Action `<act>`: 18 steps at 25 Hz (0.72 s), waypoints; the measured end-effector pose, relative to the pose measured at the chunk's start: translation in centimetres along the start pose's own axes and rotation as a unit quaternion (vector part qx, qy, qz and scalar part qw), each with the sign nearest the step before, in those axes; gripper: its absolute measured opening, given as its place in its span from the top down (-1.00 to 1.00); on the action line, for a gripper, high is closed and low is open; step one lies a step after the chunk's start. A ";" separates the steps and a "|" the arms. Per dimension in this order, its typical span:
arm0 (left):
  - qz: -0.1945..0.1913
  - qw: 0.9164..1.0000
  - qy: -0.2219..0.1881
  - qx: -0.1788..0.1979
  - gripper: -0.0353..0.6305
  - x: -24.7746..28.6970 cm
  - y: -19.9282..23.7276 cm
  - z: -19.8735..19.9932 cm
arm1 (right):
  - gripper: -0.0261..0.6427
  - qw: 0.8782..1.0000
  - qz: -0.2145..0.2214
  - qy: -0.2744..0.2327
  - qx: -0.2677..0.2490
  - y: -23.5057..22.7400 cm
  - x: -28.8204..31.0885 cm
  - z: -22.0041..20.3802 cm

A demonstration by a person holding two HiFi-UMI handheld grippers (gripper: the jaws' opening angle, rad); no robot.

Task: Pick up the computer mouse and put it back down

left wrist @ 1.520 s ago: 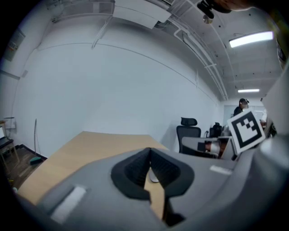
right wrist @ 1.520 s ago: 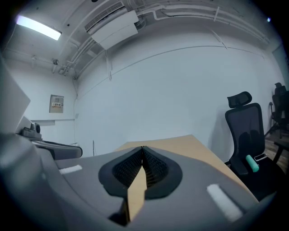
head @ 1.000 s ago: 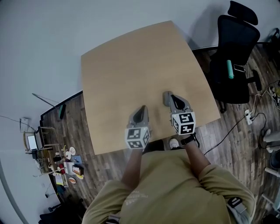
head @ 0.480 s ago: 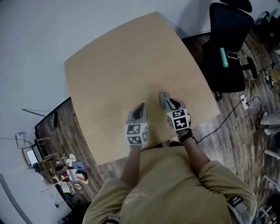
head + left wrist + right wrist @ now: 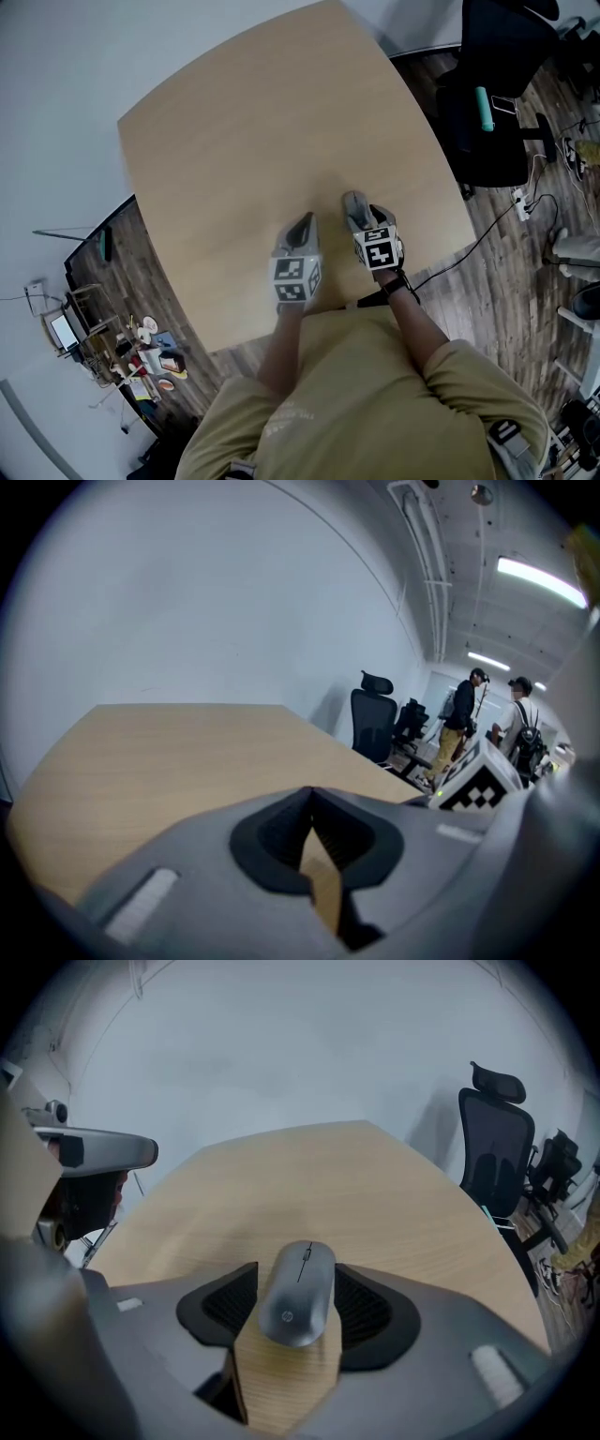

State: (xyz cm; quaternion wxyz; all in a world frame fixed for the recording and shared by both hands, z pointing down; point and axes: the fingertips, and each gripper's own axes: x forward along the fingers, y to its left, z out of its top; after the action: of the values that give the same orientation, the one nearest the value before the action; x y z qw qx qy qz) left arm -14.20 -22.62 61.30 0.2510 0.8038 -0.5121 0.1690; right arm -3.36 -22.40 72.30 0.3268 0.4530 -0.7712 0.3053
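Computer mouse [image 5: 298,1293], grey and slim, lies flat on the wooden table [image 5: 309,1176] between the jaws of the right gripper [image 5: 356,206], which have just been opening and flank its long sides without clearly pressing. It looks light, rigid and smooth-shelled, so probably slippery; the mid-flanks suit the pads best. The left gripper [image 5: 310,803], jaws together on nothing, hangs alongside. No other thing shows near the mouse, and an office chair [image 5: 495,1138] stands well off

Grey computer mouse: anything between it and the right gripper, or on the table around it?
Nothing visible. The grey oval computer mouse already sits between the right gripper's jaws, which have just been opening; the light wooden table around it is bare.
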 end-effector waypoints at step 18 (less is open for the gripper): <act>0.030 0.999 0.012 -0.017 0.89 1.3 4.2 -0.8 | -0.08 0.997 -0.056 0.045 0.017 -1.0 4.9 -1.8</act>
State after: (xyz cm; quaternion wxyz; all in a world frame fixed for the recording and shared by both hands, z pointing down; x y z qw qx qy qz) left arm -17.49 -24.62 63.65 0.2654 0.7817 -0.5357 0.1774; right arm -3.93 -23.88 77.37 0.3700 0.4863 -0.7242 0.3195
